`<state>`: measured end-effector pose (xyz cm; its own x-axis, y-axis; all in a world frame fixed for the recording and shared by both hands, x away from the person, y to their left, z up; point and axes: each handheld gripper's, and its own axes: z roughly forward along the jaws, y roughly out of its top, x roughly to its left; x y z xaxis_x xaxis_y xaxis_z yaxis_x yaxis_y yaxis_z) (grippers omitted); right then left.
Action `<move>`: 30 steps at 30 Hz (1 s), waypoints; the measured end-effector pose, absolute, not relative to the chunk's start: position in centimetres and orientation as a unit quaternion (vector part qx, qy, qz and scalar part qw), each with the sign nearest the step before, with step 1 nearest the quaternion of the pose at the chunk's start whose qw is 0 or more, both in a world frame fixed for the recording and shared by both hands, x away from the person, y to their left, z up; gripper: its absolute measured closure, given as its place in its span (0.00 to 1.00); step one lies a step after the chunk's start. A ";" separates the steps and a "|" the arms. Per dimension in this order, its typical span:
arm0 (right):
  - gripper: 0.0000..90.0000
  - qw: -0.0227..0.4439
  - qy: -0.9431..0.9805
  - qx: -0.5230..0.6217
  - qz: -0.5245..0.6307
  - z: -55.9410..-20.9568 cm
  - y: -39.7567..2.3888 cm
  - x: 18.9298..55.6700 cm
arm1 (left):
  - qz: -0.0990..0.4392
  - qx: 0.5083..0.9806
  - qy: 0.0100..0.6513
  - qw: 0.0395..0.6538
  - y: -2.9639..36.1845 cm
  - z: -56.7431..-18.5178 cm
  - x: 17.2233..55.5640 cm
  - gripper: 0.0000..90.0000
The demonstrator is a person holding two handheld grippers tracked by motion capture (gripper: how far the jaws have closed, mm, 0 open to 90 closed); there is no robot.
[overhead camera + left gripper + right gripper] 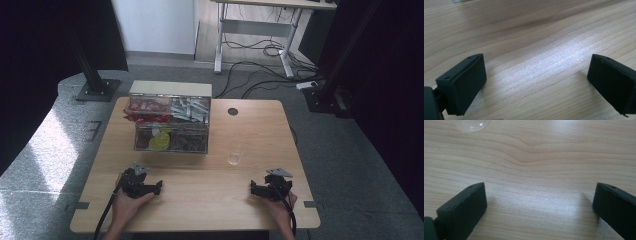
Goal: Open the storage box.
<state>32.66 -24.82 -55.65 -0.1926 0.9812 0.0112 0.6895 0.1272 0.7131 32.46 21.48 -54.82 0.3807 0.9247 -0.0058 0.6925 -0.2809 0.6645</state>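
Left claw [159, 187] and right claw [252, 189] are resting on the tabletop [200, 200] at 7 and 5 o'clock, jaws spread apart, gripping nothing; clear glass [234, 152] is standing centre, compartment box [171, 124] at 11 o'clock.

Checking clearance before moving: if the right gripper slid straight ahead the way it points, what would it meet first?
Probably the clear glass, slightly left of the right gripper's line; before it, only bare table.

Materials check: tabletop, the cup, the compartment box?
Tabletop: looks like light wood or wood-look laminate, matte, grain lines visible. Cup: clear, glass or plastic, can't tell which. Box: transparent walls, likely acrylic; contents show through.
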 end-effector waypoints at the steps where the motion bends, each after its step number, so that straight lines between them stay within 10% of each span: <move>1: 0.00 0.242 0.711 0.588 0.302 -55.7 -24.8 32.7 | 0.195 0.776 0.521 0.297 21.5 -54.8 32.5 0.02; 30: 0.00 0.240 0.716 0.581 0.305 -55.7 -25.0 32.8 | 0.198 0.778 0.501 0.323 22.8 -54.2 31.5 0.68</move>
<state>32.80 -25.00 -55.66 -0.2099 0.9777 0.0111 0.6859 0.1392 0.7143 31.52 22.79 -54.17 0.4188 0.9079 -0.0153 0.6513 -0.2887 0.7017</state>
